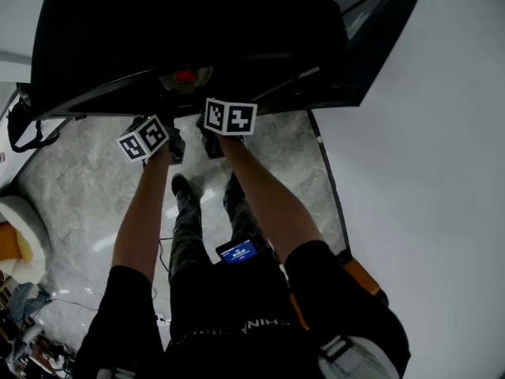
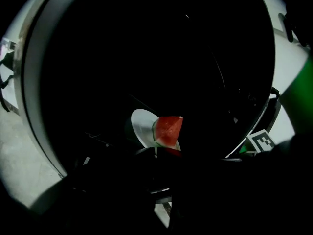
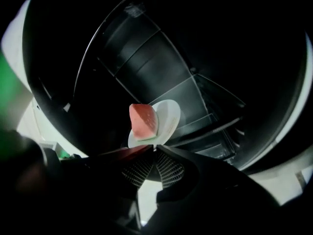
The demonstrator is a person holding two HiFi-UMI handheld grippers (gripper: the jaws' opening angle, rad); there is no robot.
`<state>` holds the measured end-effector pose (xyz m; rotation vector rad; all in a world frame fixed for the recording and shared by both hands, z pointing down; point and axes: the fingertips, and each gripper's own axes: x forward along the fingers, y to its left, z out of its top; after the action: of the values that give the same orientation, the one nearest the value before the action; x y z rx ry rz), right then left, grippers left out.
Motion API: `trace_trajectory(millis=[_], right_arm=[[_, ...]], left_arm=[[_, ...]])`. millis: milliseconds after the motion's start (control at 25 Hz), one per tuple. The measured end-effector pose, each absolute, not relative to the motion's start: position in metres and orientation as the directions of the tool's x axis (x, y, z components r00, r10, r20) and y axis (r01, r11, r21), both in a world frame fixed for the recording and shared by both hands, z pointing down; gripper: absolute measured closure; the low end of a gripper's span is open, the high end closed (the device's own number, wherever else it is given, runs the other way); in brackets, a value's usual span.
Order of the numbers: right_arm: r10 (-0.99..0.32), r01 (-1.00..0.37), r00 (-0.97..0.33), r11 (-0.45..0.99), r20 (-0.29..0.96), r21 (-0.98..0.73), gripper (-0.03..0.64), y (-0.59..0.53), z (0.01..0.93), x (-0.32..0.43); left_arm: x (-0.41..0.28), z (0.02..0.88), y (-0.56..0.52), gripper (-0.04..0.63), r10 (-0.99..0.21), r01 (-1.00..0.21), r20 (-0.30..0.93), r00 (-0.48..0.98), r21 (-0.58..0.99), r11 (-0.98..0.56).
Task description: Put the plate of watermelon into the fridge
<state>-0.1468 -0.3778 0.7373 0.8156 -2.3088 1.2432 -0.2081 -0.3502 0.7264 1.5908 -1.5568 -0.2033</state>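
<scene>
At the mouth of a black fridge [image 1: 189, 38], the right gripper [image 3: 155, 148] is clamped on the near rim of a small white plate [image 3: 170, 115], its two ribbed pads [image 3: 135, 170] pinched in on the edge. A wedge of watermelon [image 3: 143, 120], red flesh over a thin green rind, sits on the plate just beyond the jaw tips. The left gripper [image 2: 156, 150] holds the same plate beside it. Its jaws are drawn in on the rim, though that view is very dark and shows little more than their outline. Plate and fruit hang before the fridge's unlit interior, where grey shelves and bins [image 3: 146, 62] step back behind them. Whether the plate touches a shelf cannot be told. Seen from the head view, the two grippers sit close together, each topped by a cube [image 1: 230, 117] of black-and-white squares, with the plate a red spot just above them at the fridge's lower edge. A person's bare forearms [image 1: 268, 196] reach forward from black sleeves. Below lie pale marbled floor tiles [image 1: 87, 172], the person's dark shoes [image 1: 183, 186] and, at the waist, a small device [image 1: 239, 251] with a lit blue screen. A plain white surface [image 1: 426, 172] fills the right side.
</scene>
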Motion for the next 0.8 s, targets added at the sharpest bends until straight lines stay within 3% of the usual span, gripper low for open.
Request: trace_trajectory(millis=[200, 560, 800], right_arm=[[-0.337, -0.669, -0.74, 0.451, 0.582, -0.59, 0.588, -0.401, 0.739, -0.15], [-0.334, -0.67, -0.737, 0.478, 0.588, -0.568, 0.588, -0.417, 0.737, -0.157], [-0.315, -0.68, -0.719, 0.504, 0.619, -0.533, 0.588, -0.415, 0.732, -0.162]], left_arm=[[-0.21, 0.73, -0.37, 0.572, -0.861, -0.755, 0.458, 0.22, 0.639, 0.147], [-0.191, 0.72, -0.398, 0.581, -0.893, -0.752, 0.374, 0.249, 0.655, 0.065], [-0.187, 0.721, -0.399, 0.581, -0.854, -0.744, 0.413, 0.318, 0.667, 0.046]])
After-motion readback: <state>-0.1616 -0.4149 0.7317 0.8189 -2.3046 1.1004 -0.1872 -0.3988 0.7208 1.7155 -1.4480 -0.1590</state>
